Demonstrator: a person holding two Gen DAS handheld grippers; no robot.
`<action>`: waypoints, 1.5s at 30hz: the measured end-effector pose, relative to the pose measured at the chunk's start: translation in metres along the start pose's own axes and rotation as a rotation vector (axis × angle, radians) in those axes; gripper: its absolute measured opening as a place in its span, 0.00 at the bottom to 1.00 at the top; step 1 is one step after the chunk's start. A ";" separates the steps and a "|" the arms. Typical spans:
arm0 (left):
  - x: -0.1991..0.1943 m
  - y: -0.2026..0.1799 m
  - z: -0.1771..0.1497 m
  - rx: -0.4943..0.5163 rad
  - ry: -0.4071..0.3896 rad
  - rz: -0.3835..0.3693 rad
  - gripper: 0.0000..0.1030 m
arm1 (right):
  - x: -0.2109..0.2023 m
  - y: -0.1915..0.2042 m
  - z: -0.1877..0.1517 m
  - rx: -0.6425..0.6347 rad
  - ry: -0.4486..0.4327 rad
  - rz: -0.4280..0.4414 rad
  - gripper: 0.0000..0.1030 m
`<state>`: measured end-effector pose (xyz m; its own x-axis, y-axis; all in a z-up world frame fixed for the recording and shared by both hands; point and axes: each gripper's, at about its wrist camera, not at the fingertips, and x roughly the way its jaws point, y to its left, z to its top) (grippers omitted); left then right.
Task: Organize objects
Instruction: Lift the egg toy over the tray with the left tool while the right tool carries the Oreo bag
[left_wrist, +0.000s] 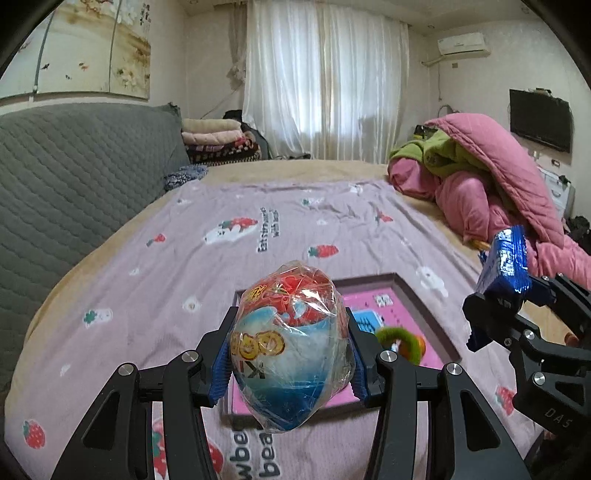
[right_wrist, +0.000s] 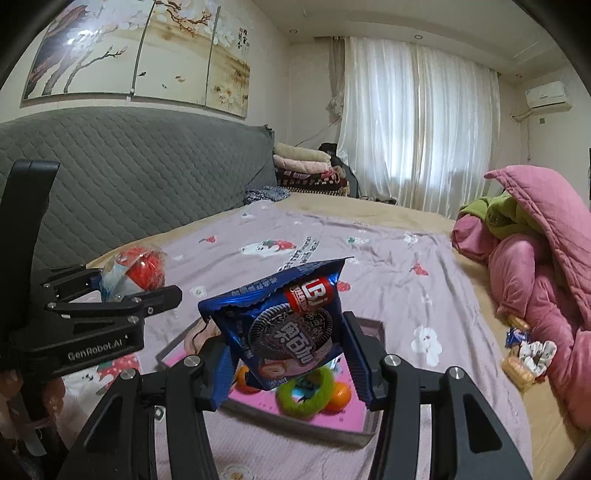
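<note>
— Closest up: what's each claw holding?
— Left gripper (left_wrist: 291, 354) is clamped on a cellophane-wrapped egg toy (left_wrist: 291, 350), red on top, blue and white beneath. Right gripper (right_wrist: 286, 354) pinches a blue cookie packet (right_wrist: 284, 325) with a cookie picture and a crinkled seam on top.
— Room below?
— Both hang above the pink-floored tray (right_wrist: 373, 428) on the bed; a green ring (right_wrist: 306, 391) and orange balls (right_wrist: 338, 397) sit at the right claw's six o'clock.
— Beyond?
— Open lilac sheet (left_wrist: 221, 206) at twelve o'clock, pink quilt (left_wrist: 498, 177) at two, grey headboard (left_wrist: 74, 177) at ten.
</note>
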<state>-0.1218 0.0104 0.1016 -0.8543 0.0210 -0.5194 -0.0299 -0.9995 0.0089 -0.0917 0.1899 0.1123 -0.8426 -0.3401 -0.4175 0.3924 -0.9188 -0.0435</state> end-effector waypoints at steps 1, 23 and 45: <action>0.001 0.000 0.004 -0.003 -0.005 -0.002 0.51 | 0.002 -0.003 0.002 -0.001 -0.002 -0.009 0.51; 0.081 -0.030 -0.034 0.019 0.102 -0.023 0.51 | 0.068 -0.048 -0.053 0.058 0.166 -0.063 0.51; 0.124 -0.031 -0.078 0.020 0.177 -0.034 0.51 | 0.094 -0.057 -0.084 0.090 0.274 -0.071 0.51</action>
<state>-0.1863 0.0426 -0.0293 -0.7476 0.0483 -0.6624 -0.0687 -0.9976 0.0048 -0.1625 0.2268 -0.0010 -0.7310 -0.2190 -0.6462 0.2917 -0.9565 -0.0058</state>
